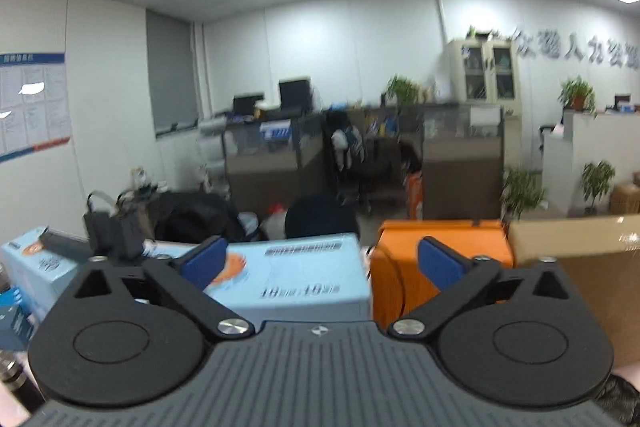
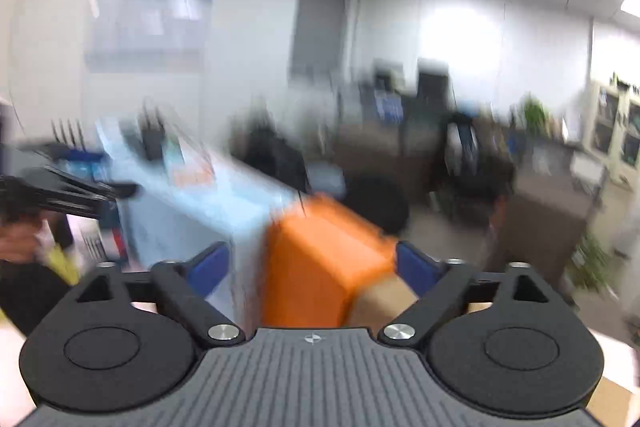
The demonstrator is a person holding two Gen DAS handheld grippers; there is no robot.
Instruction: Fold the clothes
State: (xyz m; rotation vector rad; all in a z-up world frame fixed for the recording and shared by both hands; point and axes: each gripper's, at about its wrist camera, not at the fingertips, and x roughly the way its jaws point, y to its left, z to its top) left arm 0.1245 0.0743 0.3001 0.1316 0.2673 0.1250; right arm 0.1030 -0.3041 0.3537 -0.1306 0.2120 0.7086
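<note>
No garment shows in either view. My left gripper (image 1: 322,261) is raised and looks out across the office, its blue pads (image 1: 204,261) spread wide with nothing between them. My right gripper (image 2: 314,267) is likewise lifted, jaws wide apart and empty; its view is heavily blurred. At the left edge of the right wrist view, the left gripper (image 2: 116,193) appears as a dark shape held by a person's hand (image 2: 16,239).
A light blue carton (image 1: 296,275), an orange case (image 1: 436,267) and a brown cardboard box (image 1: 580,251) stand close ahead. A second blue carton (image 1: 36,263) lies left. Behind are desks, a black chair (image 1: 356,159), potted plants (image 1: 520,187) and a cabinet (image 1: 486,71).
</note>
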